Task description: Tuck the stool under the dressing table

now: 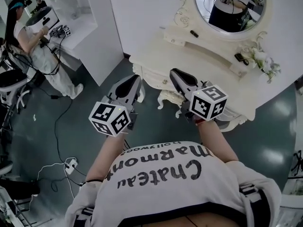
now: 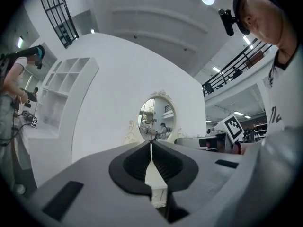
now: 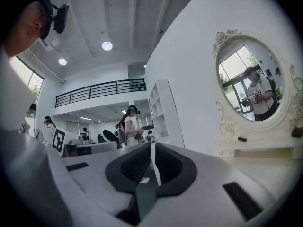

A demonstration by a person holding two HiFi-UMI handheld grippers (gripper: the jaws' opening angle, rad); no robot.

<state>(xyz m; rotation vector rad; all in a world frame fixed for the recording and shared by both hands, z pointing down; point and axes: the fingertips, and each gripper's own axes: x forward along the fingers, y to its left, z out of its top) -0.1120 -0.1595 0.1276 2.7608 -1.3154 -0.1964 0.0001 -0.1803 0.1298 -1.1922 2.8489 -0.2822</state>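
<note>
Head view and both gripper views, taken in front of the dressing table point(image 1: 208, 74). The left gripper point(image 1: 136, 82) and the right gripper point(image 1: 176, 74) are held level and side by side, tips towards the table's carved front edge. In its own view, the left gripper point(image 2: 151, 144) has its jaws pressed together with nothing pinched; only pale carving shows through the slit below them. The right gripper point(image 3: 152, 146) is likewise pressed together and empty, with the dark floor point(image 1: 156, 122) behind the slit. The stool point(image 1: 166, 99) is taken to be the cream carved piece that shows just below the table's edge, between the two grippers; most of it is hidden, so it appears to be largely under the table already, though how far cannot be told. Neither gripper touches it. If a last push is needed, it probably goes best with the closed tips lowered to the stool's near edge, one on each side. Pressing evenly sends it straight in and stops it swinging into a table leg. A slow, low push also keeps the tools away from the tabletop, where small dark items point(image 1: 241, 58) and flowers point(image 1: 263, 61) stand below the mirror point(image 1: 229, 6) and could be jolted.
</note>
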